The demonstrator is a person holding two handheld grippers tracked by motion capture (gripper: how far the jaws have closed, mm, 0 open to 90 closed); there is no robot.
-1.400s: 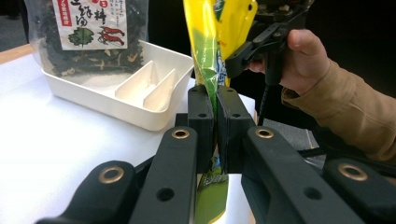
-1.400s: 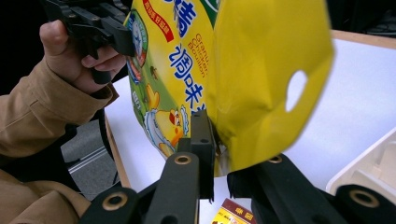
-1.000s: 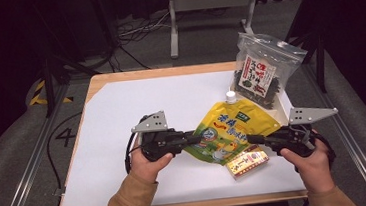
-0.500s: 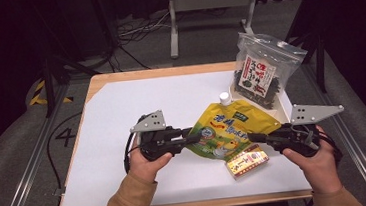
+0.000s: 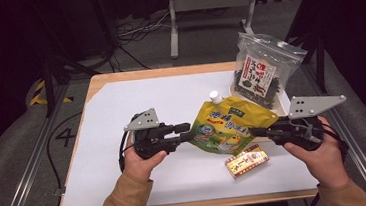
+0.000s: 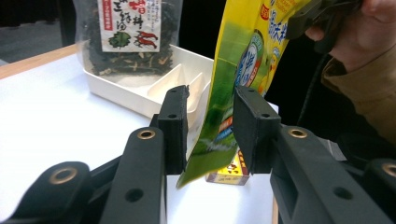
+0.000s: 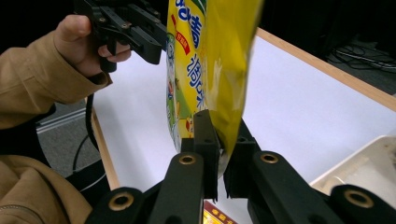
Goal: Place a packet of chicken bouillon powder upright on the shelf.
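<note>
Between black claws hangs a glossy yellow pouch (image 5: pixel 226 128).

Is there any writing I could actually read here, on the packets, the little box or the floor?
"4": black figure on the grey floor left of the table.
Yellow pouch: large Asian characters in blue and red, too blurred to quote.
Seaweed bag: white label with red and black Asian characters, not readable.
Small box: red print on yellow, too small to read.
</note>
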